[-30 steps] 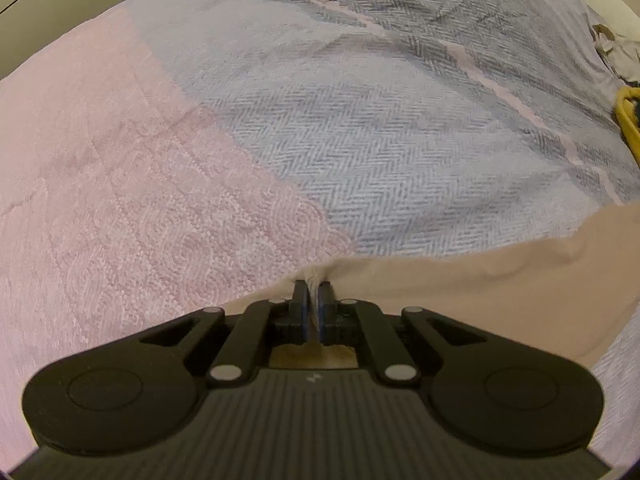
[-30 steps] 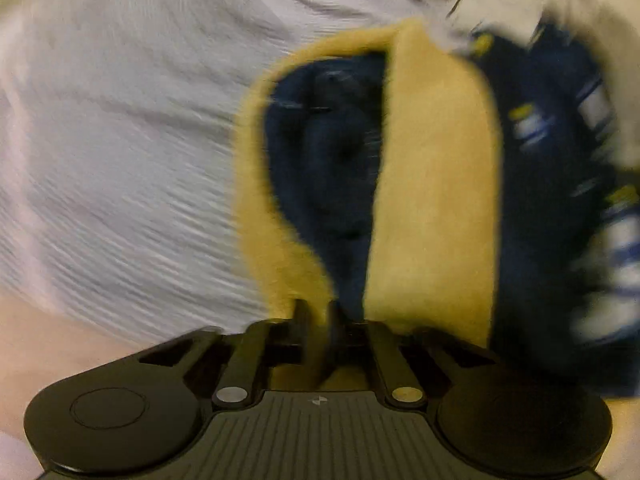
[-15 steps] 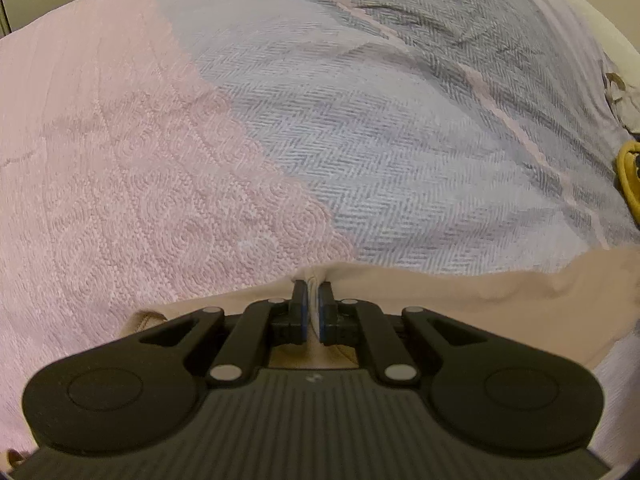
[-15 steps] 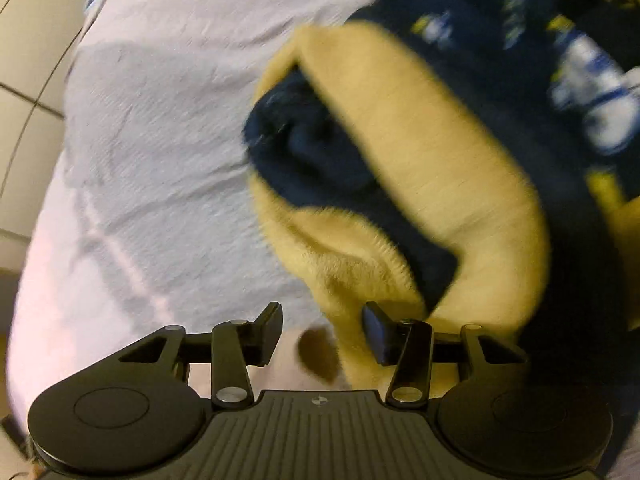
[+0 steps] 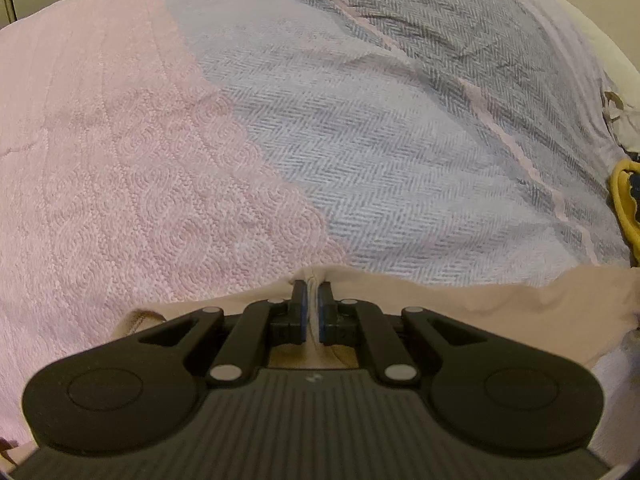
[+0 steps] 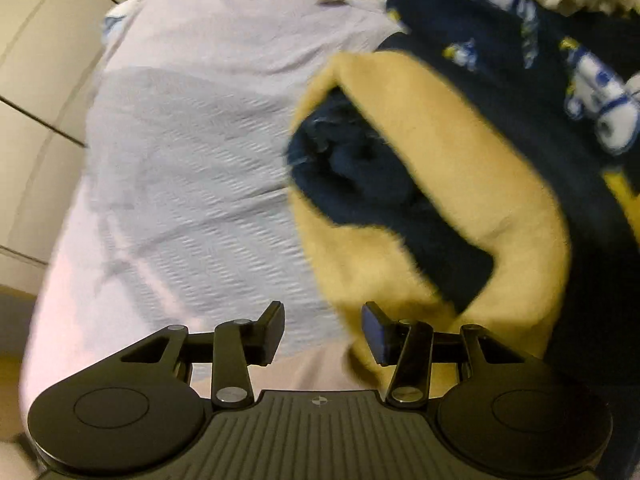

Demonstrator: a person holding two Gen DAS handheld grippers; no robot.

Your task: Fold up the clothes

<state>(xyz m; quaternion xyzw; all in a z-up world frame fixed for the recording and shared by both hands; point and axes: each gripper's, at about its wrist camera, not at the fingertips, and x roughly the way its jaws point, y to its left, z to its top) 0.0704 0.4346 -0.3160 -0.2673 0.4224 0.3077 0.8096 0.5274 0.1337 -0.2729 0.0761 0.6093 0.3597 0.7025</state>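
Left tool [image 5: 313,308] is clenched tight on the edge of a thin, smooth beige garment [image 5: 480,304], a sliver of pale fabric pinched right between its blue pads. Right tool [image 6: 323,330] hangs released, jaws wide, nothing between them!

Biggest thing in play: the bed, dressed in a grey-and-white herringbone woven cover [image 5: 400,152], with a pink quilted blanket stitched in swirls [image 5: 120,184] lying beside it on the left of the left wrist view. That beige garment drapes low across the left view, its long edge running left to right under the tool and off toward the right side.

Over on the right wrist view, a plush fleece piece, navy outside with a fuzzy mustard-yellow lining [image 6: 460,184], sits rumpled just ahead and to the right of the open jaws, nearly brushing the right finger [image 6: 376,332] but not gripped. Behind it, more navy fabric with a white-and-blue cartoon print [image 6: 600,100].

My read: the beige garment's free end lies toward the right hand, so that empty right tool is the nearer one to reach for the beige edge and stretch it flat.
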